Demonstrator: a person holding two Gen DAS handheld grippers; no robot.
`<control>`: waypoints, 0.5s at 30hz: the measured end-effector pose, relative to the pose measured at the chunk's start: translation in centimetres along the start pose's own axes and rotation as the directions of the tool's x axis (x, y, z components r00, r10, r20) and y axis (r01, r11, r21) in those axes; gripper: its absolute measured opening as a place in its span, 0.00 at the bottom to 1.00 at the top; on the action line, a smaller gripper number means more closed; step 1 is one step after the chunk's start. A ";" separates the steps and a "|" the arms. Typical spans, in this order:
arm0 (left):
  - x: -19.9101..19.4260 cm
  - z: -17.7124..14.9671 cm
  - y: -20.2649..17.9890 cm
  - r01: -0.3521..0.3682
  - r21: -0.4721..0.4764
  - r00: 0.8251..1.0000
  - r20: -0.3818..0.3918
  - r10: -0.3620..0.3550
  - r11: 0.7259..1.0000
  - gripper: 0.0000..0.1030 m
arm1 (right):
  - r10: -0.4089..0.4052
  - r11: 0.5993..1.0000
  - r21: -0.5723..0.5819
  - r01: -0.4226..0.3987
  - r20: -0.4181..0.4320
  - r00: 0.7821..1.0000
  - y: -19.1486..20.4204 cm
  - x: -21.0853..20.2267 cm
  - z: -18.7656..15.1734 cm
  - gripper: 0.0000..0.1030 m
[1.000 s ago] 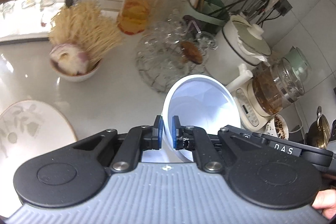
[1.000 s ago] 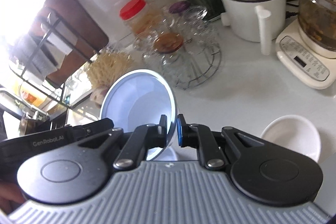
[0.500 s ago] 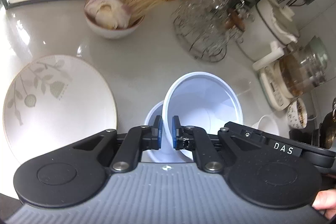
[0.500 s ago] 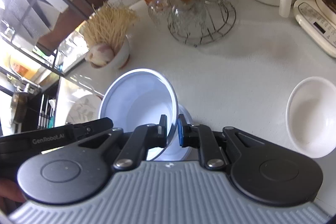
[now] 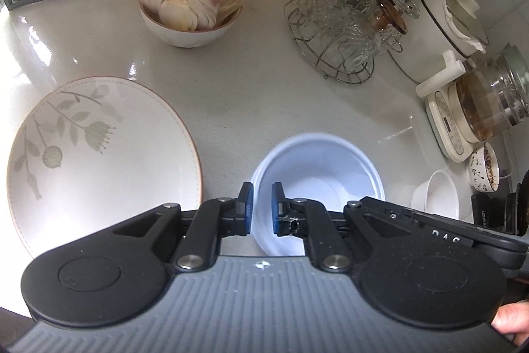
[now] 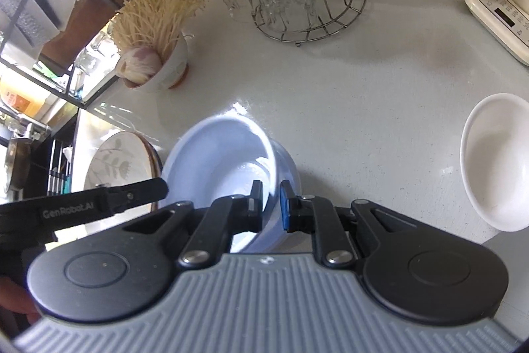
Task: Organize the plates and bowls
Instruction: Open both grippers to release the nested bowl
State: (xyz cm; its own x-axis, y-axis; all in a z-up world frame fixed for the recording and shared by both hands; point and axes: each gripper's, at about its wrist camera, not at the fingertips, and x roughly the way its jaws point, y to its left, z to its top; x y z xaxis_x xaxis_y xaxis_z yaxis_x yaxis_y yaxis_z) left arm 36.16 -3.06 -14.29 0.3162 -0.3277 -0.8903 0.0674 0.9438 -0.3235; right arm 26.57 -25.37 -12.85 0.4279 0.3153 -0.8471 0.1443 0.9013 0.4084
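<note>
While the right tool (image 6: 271, 204) is opening off the pale blue plastic bowl's (image 6: 218, 161) rim, the left tool (image 5: 262, 204) is pinching it narrowly, risking tipping the nested stack.

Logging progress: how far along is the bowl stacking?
Done: blue bowl sits nested in the bowl beneath it. In hand: left gripper and right gripper straddle its rim, right jaws opening. Left: white bowl and plate still apart on the counter.
</note>
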 end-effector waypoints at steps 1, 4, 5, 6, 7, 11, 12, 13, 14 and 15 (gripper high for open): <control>-0.1 0.0 0.1 -0.003 -0.004 1.000 -0.001 0.003 1.000 0.11 | 0.000 1.000 0.004 0.000 0.002 1.000 0.0 0.0 0.0 0.24; -0.3 -0.1 0.3 -0.006 -0.013 1.000 0.003 0.007 1.000 0.12 | -0.003 1.000 0.008 0.002 0.032 0.999 0.0 -0.4 0.0 0.53; -0.5 -0.1 0.4 -0.009 -0.013 1.000 0.011 0.010 1.000 0.13 | -0.002 1.000 0.006 0.001 0.041 0.999 0.0 -0.7 0.0 0.53; -0.8 0.0 0.4 -0.011 -0.011 1.000 0.019 0.011 1.000 0.14 | 0.001 1.000 0.005 -0.002 0.048 0.999 0.1 -0.9 0.0 0.53; -1.1 0.0 0.4 -0.011 -0.008 1.000 0.028 0.011 1.000 0.15 | 0.002 1.000 0.005 -0.002 0.056 0.998 0.2 -1.0 0.1 0.53; -2.9 0.1 -0.3 -0.014 0.044 0.997 0.083 0.010 0.999 0.15 | 0.001 1.000 -0.015 0.001 0.101 0.995 0.9 -2.2 0.2 0.53; -3.5 0.1 -0.7 -0.018 0.070 0.995 0.102 0.011 0.997 0.15 | 0.003 1.000 -0.023 0.000 0.116 0.993 1.2 -2.6 0.2 0.53; -4.0 0.1 -1.1 -0.026 0.094 0.993 0.119 0.015 0.995 0.16 | 0.004 1.000 -0.030 0.000 0.132 0.991 1.4 -3.1 0.3 0.53; -4.6 0.1 -1.5 -0.029 0.115 0.990 0.137 0.013 0.993 0.16 | 0.002 0.999 -0.038 0.004 0.150 0.989 1.7 -3.6 0.2 0.53; -5.2 0.1 -1.8 -0.023 0.130 0.988 0.152 0.003 0.991 0.16 | -0.001 0.999 -0.046 0.009 0.169 0.986 2.1 -4.1 0.2 0.53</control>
State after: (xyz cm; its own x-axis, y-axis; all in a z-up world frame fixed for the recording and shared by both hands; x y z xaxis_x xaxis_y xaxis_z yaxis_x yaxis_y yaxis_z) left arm 34.51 -3.00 -9.02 0.4564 -0.3144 -0.8324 0.1822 0.9487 -0.2584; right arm 25.28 -24.84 -8.50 0.5726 0.2597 -0.7776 0.1071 0.9167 0.3850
